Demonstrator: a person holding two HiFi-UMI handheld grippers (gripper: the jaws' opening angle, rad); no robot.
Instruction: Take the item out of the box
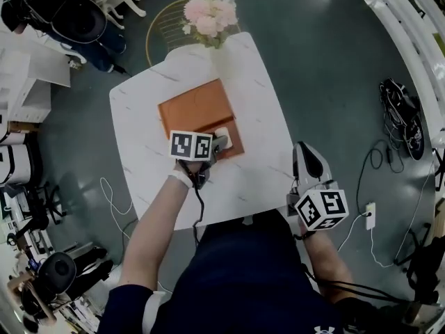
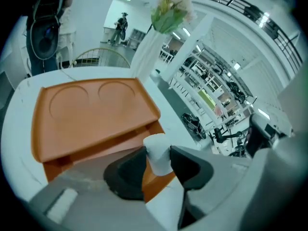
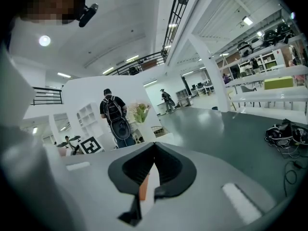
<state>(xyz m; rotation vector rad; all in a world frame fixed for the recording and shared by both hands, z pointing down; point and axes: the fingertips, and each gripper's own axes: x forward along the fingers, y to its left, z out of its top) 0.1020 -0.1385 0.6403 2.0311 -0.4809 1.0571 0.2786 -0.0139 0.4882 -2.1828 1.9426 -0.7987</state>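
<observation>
A flat orange box lies in the middle of the white table. In the left gripper view its lid, with two round dents, sits tilted above the base. A small white cylindrical item stands at the box's near right corner. My left gripper reaches over that corner, and its black pads press on the item from both sides. Off the table's right front edge, my right gripper is held in the air with its jaws together and nothing between them.
A vase of pink flowers stands at the table's far edge. Beyond it is a round gold wire stand. Cables and a power strip lie on the floor to the right. A person with a backpack is at the far left.
</observation>
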